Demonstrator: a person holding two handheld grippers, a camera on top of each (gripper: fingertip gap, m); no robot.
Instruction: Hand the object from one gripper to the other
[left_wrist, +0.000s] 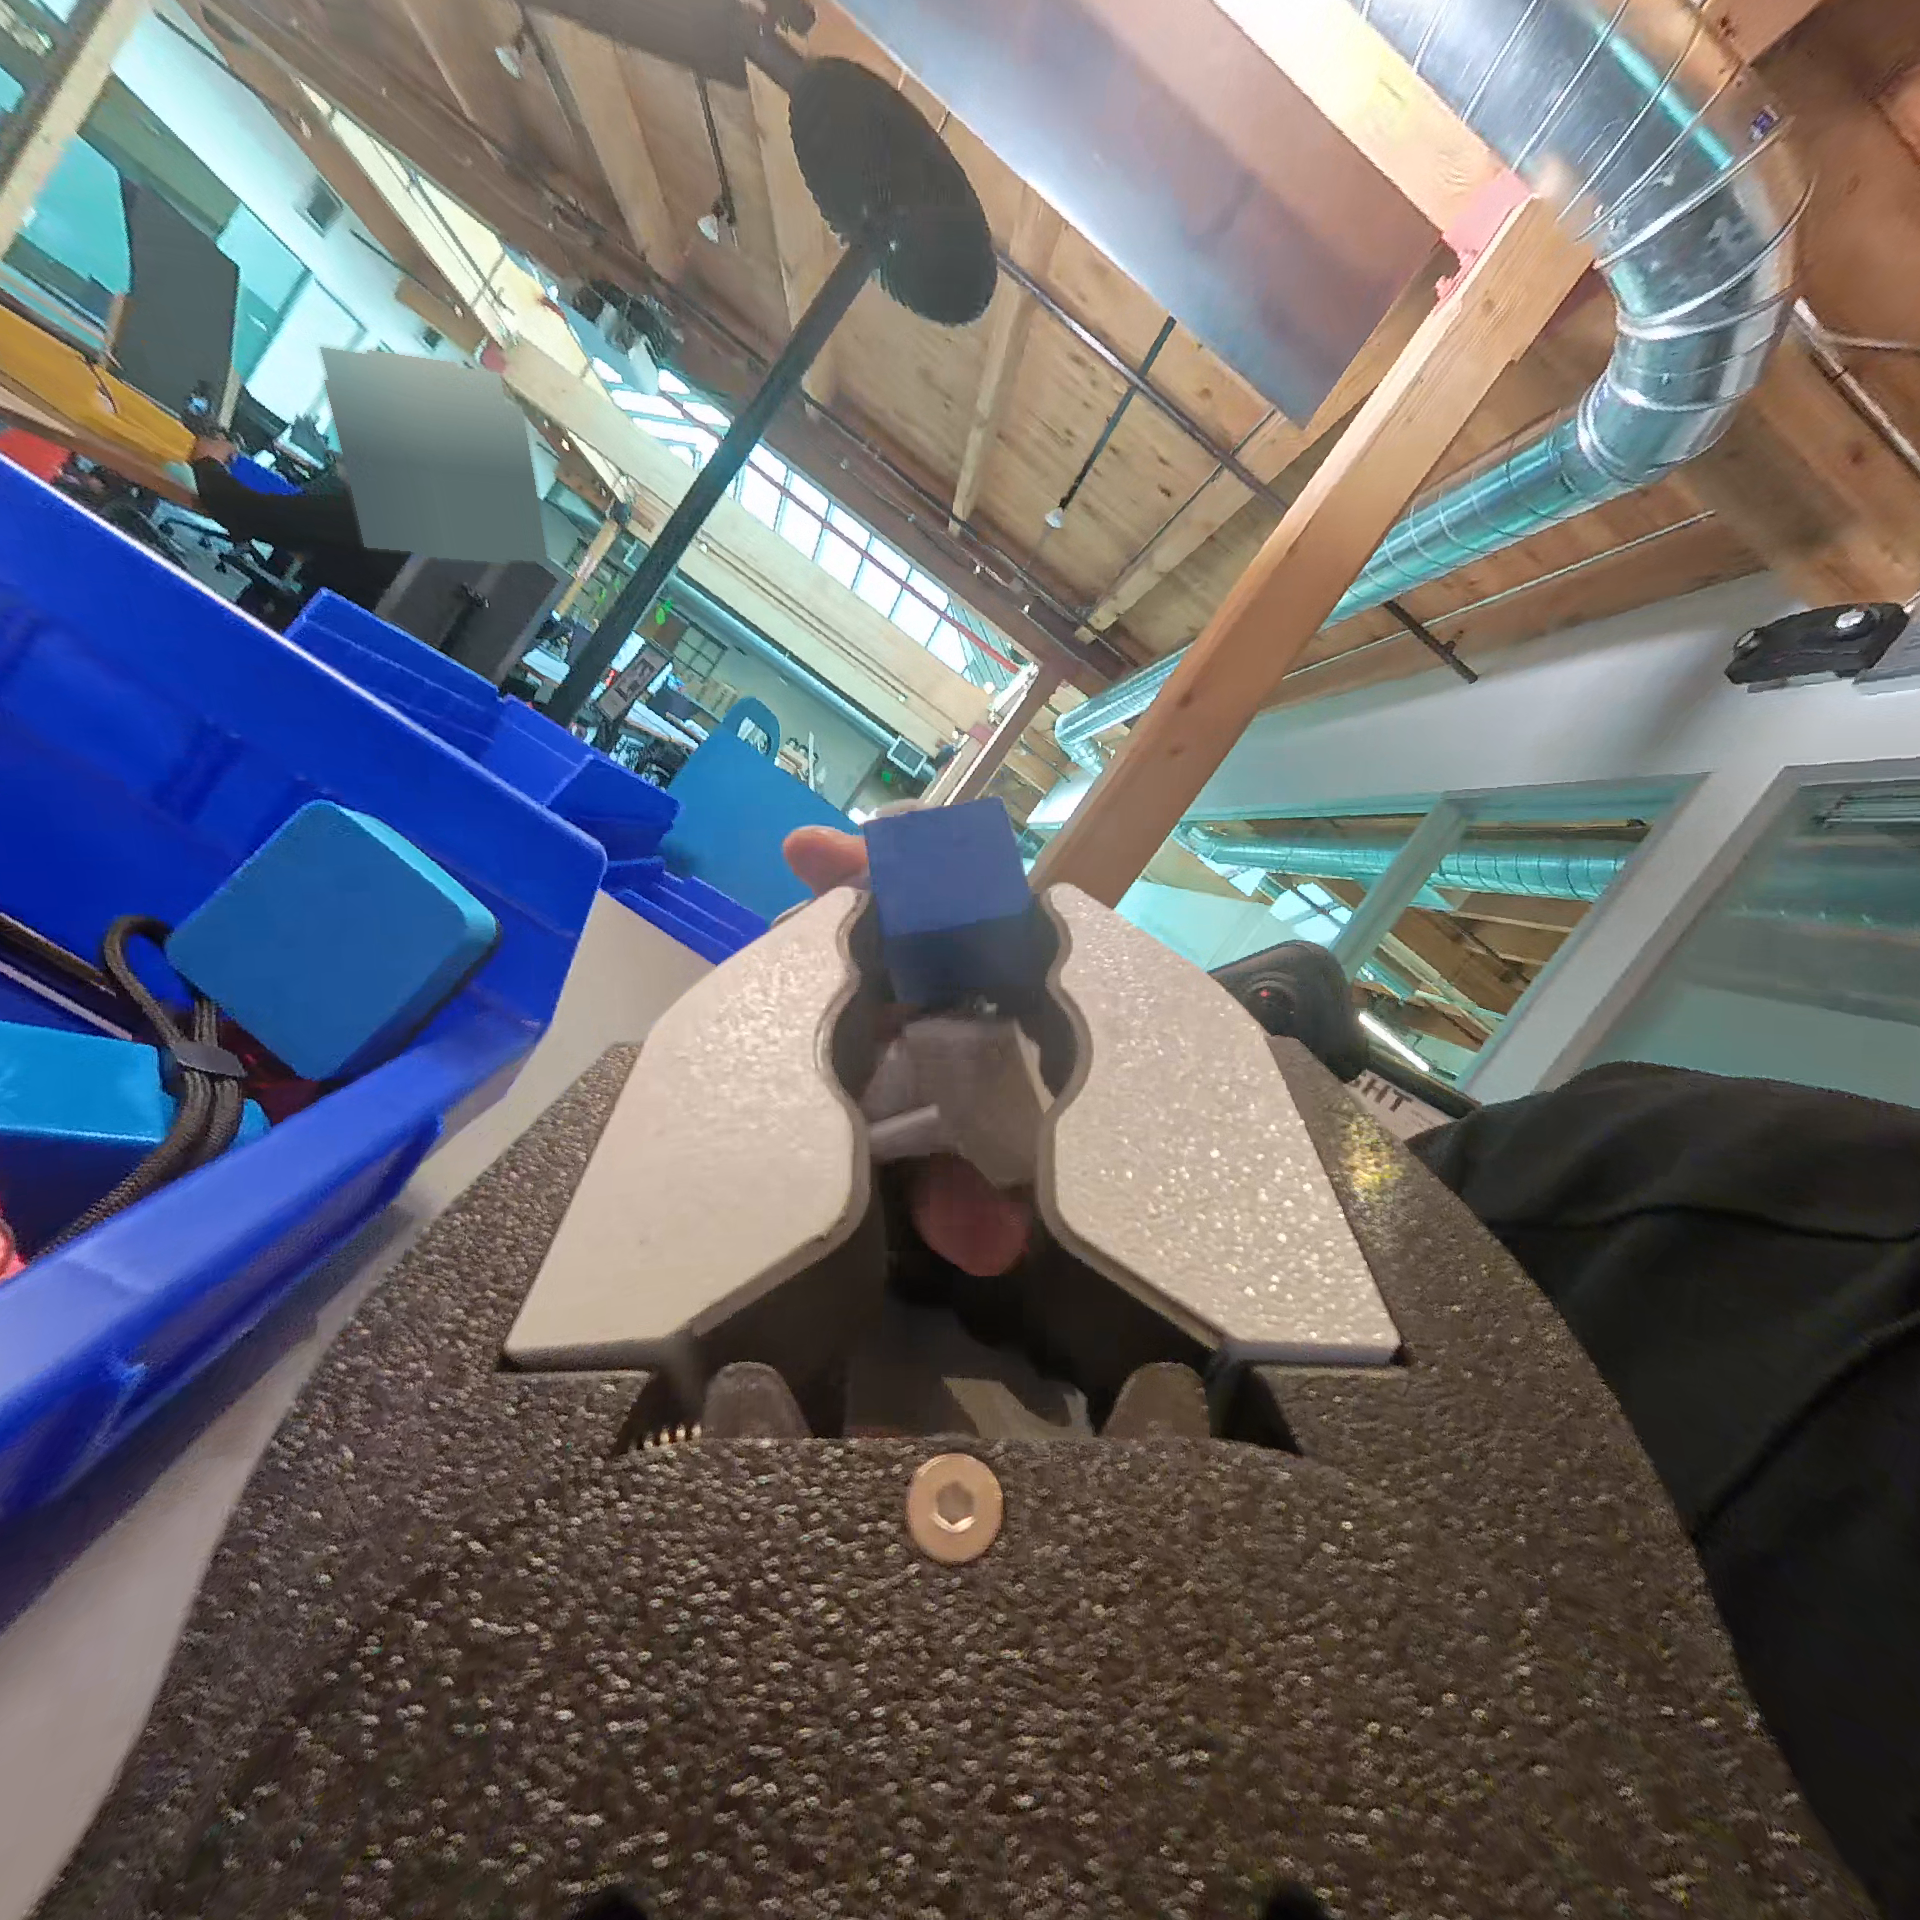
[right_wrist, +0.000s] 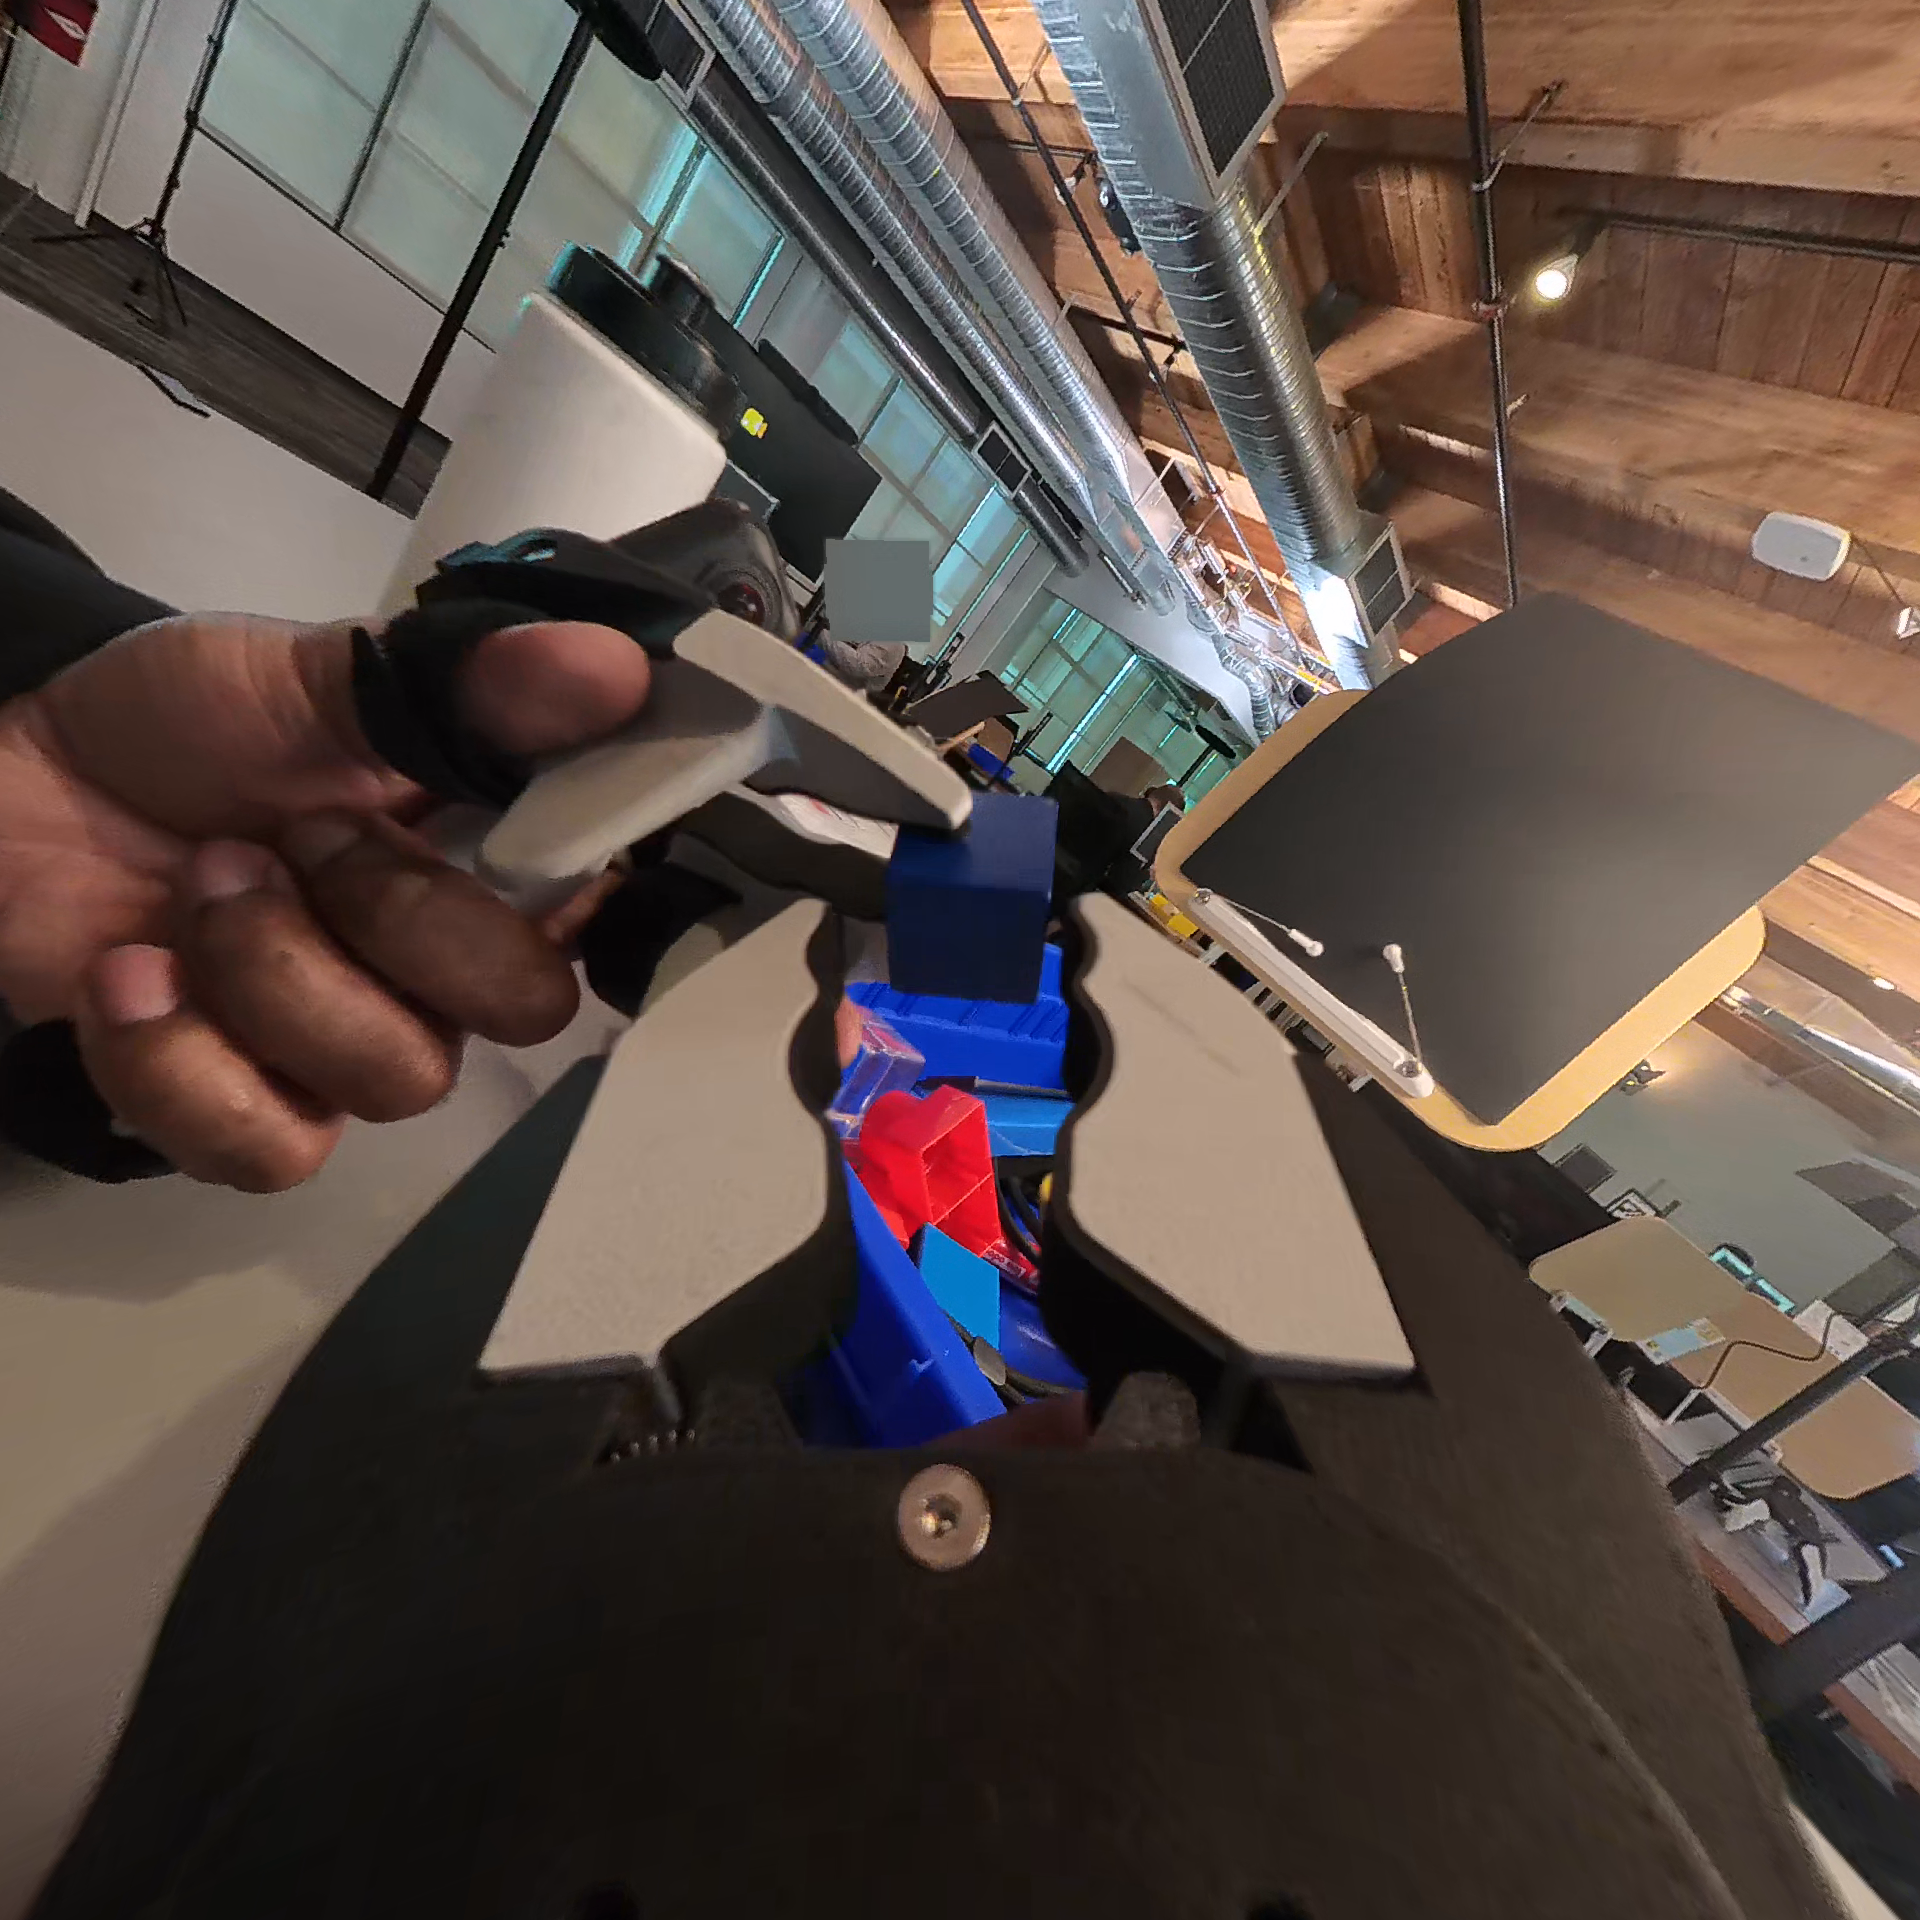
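A dark blue cube (left_wrist: 948, 894) is pinched between the grey fingertips of my left gripper (left_wrist: 951, 920), which is shut on it and holds it up in the air. In the right wrist view the left gripper (right_wrist: 920, 844) comes in from the left, held by a bare hand (right_wrist: 239, 873), with the cube (right_wrist: 971, 904) at its tips. My right gripper (right_wrist: 951, 935) is open. Its two fingertips stand on either side of the cube with a small gap on each side. A grey part of the right gripper (left_wrist: 940, 1070) shows under the cube in the left wrist view.
A blue bin (left_wrist: 312, 1226) at the left holds light blue blocks (left_wrist: 327, 935) and a black cord. In the right wrist view the bin (right_wrist: 914, 1361) lies below the cube with a red block (right_wrist: 925, 1153) in it. A white table (right_wrist: 156, 1455) is underneath. A dark sleeve (left_wrist: 1714, 1299) is at the right. Both grippers' tips are close together, under 4 cm apart.
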